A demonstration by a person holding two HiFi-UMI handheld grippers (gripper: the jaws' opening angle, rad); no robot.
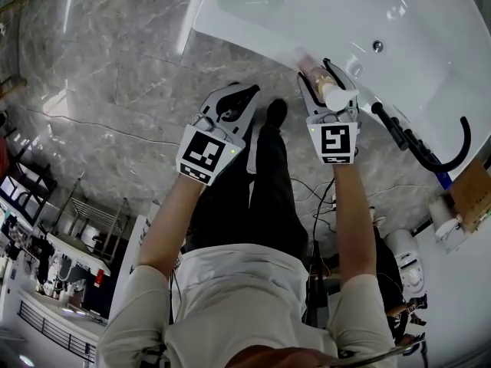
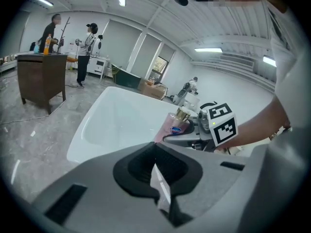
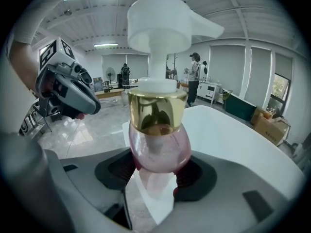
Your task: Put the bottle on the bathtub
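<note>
Above a grey marble floor [image 1: 115, 90], the right gripper [image 1: 324, 73] hung at the white bathtub [image 1: 230, 14]'s near rim, its jaws pinching the pink pump bottle [image 3: 159, 144] by the body, seemingly to stand it there, while the left gripper [image 1: 239, 96], jaws pressed together and empty, waited beside that rim.

Pink bottle [image 3: 159, 149], gold collar [image 3: 158, 111], white pump [image 3: 163, 18]; white bathtub [image 1: 430, 21]; grey marbled floor [image 1: 100, 90].

My left gripper [image 2: 155, 152] has its jaws together, nothing between them. Past them I see the white bathtub [image 2: 112, 125]. At its right side my right gripper [image 2: 183, 131] clasps the pink bottle [image 2: 176, 124]. Two people [image 2: 87, 47] stand far back near a dark cabinet [image 2: 41, 79].
</note>
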